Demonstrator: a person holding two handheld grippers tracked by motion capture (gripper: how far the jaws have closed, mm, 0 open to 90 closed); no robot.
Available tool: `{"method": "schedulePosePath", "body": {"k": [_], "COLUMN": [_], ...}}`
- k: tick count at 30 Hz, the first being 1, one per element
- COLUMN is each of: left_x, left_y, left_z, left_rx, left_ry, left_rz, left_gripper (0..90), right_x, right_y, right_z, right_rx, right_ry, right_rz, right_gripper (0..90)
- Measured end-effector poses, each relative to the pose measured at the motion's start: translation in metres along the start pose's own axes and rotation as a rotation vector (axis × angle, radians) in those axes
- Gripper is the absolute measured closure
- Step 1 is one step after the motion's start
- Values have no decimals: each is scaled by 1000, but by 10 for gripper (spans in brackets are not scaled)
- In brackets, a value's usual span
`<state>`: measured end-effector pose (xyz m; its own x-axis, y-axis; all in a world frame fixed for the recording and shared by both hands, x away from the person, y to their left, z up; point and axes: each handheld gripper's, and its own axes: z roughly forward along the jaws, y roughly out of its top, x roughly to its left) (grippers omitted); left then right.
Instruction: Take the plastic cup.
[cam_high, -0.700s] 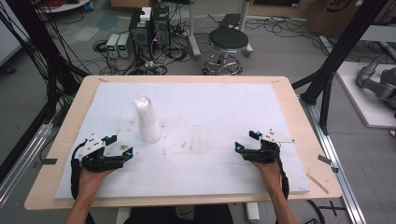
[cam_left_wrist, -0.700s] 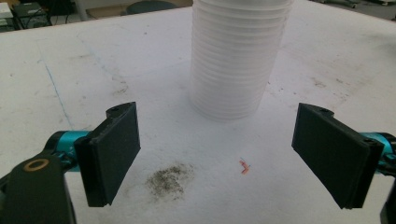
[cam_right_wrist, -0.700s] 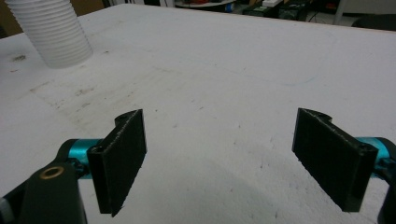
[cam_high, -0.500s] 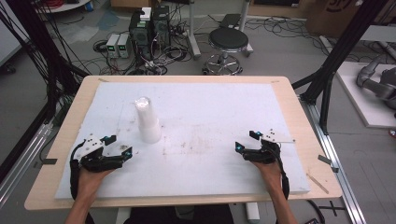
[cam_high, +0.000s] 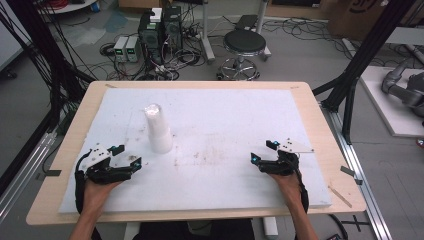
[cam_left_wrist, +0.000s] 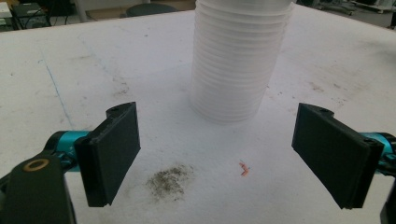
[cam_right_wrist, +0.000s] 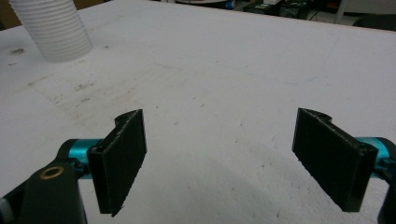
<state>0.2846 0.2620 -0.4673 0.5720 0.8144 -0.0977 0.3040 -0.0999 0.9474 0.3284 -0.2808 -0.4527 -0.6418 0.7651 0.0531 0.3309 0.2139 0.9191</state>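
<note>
A tall stack of white plastic cups (cam_high: 157, 127) stands upside down on the white foam board (cam_high: 225, 120), left of its middle. My left gripper (cam_high: 129, 161) rests low at the front left, open, its jaws wide apart and pointing at the stack (cam_left_wrist: 238, 60) a short way ahead. At the front right lies my right gripper (cam_high: 262, 151), open too, with bare board between its jaws. The same stack (cam_right_wrist: 53, 28) shows far off at the upper left of the right gripper view.
The board lies on a wooden table (cam_high: 320, 125). Dirt smudges (cam_left_wrist: 170, 179) and a small orange scrap (cam_left_wrist: 243, 169) lie just before the left gripper. Beyond the table stand a stool (cam_high: 244, 45), electronics boxes (cam_high: 160, 30) and cables.
</note>
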Motion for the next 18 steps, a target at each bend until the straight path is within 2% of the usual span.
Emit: {"method": "schedulePosePath", "body": {"k": [3, 9, 10, 11, 13, 18], "left_x": [1, 7, 9, 9, 11, 18], "left_y": [0, 1, 4, 4, 10, 32], "left_z": [-1, -6, -9, -9, -12, -17], "left_rx": [-10, -50, -74, -74, -90, -105], "left_ry": [-16, -44, -68, -68, -96, -170], "left_rz": [1, -26, -30, -30, -30, -7], "left_gripper": [152, 152, 152, 152, 152, 151], "right_x": [0, -1, -2, -2, -1, -2], "right_y": [1, 1, 1, 1, 1, 1], "right_z": [1, 1, 2, 2, 1, 2], "right_rx": [15, 15, 13, 13, 20, 21], "right_ry": [6, 6, 4, 4, 10, 17], "right_rz": [6, 8, 7, 7, 20, 19], "right_gripper": [173, 173, 173, 173, 173, 173]}}
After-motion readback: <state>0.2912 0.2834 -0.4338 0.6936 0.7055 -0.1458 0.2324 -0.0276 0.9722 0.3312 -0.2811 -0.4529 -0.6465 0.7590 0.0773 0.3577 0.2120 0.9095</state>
